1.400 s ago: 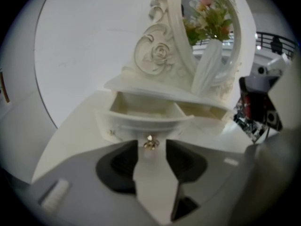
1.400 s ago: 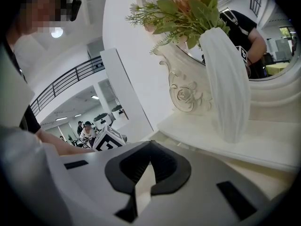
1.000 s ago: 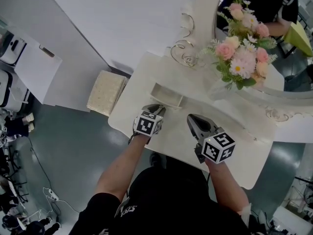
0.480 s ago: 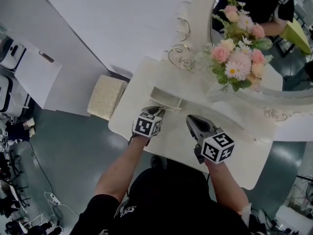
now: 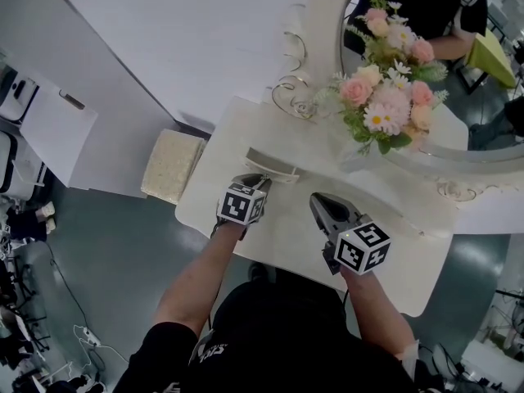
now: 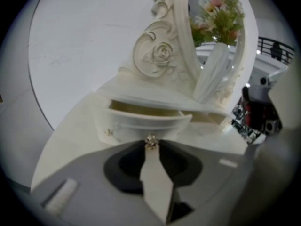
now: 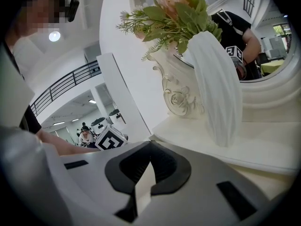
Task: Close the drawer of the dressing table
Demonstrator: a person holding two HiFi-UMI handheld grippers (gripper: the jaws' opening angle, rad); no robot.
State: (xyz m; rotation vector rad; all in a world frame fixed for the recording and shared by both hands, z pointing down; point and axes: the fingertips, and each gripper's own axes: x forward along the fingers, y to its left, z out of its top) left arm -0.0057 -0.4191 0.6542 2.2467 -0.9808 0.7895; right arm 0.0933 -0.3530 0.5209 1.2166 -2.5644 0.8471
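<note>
ok, nearest first: the right gripper (image 7: 149,166) is over the front of the dressing table (image 5: 282,234). its jaws are pressed together w/ nothing between them, and it points toward the vase. its marker cube (image 5: 363,246) faces up at the person's wrist.

just to its left, the left gripper (image 6: 151,149) is a bit further in. its jaws are also closed tight, and the tips are right up against the small shiny knob (image 6: 151,141) on the drawer front. they're touching it, but i can't tell if the knob is pinched or only butted.

the drawer (image 5: 273,164) sits in the low raised unit at the back-left of the table top. it isn't shut yet: it's out partway, the curved front stands proud of the unit, and a strip of the inside shows behind the front panel.

right of the drawer, further back, is a white ribbed vase (image 7: 214,84) w/ pink & white flowers (image 5: 383,105). it stands on the top close to the mirror frame.

behind that is the oval mirror (image 5: 426,31), w/ a carved rose scroll (image 6: 157,55) at its lower left, above the drawer unit. the glass shows a person in black.

on the floor left of the table is a cushioned stool (image 5: 170,166), near a white wall.
</note>
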